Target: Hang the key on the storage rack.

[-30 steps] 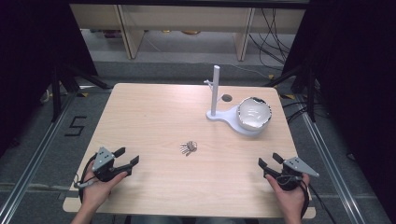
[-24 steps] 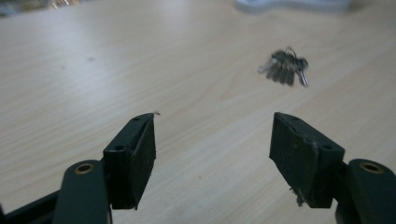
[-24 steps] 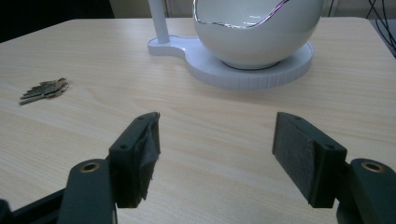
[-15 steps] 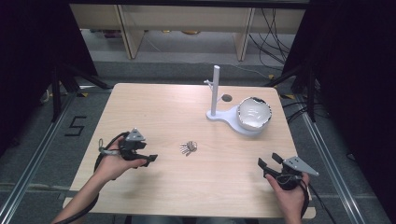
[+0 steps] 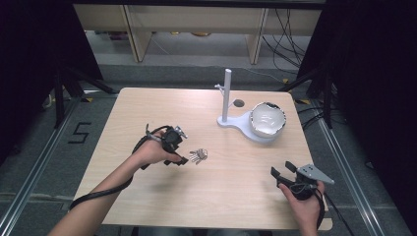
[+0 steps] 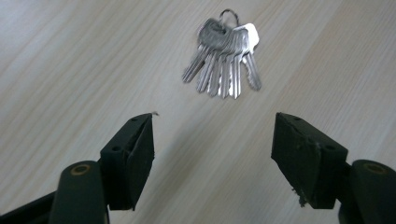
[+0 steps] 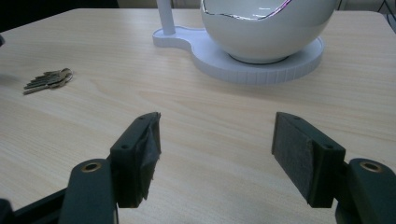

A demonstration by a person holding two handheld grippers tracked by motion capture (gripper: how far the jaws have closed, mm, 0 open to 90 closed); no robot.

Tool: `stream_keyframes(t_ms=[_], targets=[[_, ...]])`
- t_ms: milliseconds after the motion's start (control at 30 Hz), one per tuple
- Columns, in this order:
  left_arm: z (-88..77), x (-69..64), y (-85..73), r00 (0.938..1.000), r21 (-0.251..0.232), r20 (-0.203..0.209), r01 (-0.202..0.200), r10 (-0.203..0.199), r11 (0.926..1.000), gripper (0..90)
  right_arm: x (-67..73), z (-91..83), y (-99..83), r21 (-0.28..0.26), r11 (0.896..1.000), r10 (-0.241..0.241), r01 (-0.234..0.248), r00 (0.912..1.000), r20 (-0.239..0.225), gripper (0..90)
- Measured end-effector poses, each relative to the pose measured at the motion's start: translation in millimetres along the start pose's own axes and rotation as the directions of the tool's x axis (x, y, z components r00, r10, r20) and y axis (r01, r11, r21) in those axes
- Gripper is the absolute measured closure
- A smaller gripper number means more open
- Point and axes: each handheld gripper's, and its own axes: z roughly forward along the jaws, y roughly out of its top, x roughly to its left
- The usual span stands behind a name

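Note:
A bunch of silver keys [image 5: 198, 156] on a ring lies flat near the middle of the wooden table [image 5: 147, 105]. My left gripper [image 5: 180, 160] hovers just to their left, open, its jaws pointing down at the table. In the left gripper view the keys [image 6: 224, 56] lie a little beyond the spread jaws, with nothing between them. My right gripper [image 5: 282, 173] rests open at the front right of the table. Its view shows the keys [image 7: 47, 80] far off to the left.
A white stand [image 5: 242, 123] with an upright post [image 5: 226, 93] and a small hook stands at the back right. A white bowl [image 5: 267, 118] sits on the stand's round base, close ahead in the right gripper view [image 7: 266, 28]. A dark round hole [image 5: 239, 103] marks the tabletop behind it.
My left gripper has travelled from the table's front left corner toward the centre and now tips down beside the keys. The right gripper has stayed put.

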Motion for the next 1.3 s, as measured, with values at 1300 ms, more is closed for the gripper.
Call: stream_keyframes(t_ms=[1300], targets=[[60.2,-4.0,61.0,0.9961,0.223,0.005,-0.087,0.088,0.9709,39.3,-1.9,1.3,0.5,0.019,1.0,-0.021,0.021,0.9996,0.018,33.5]])
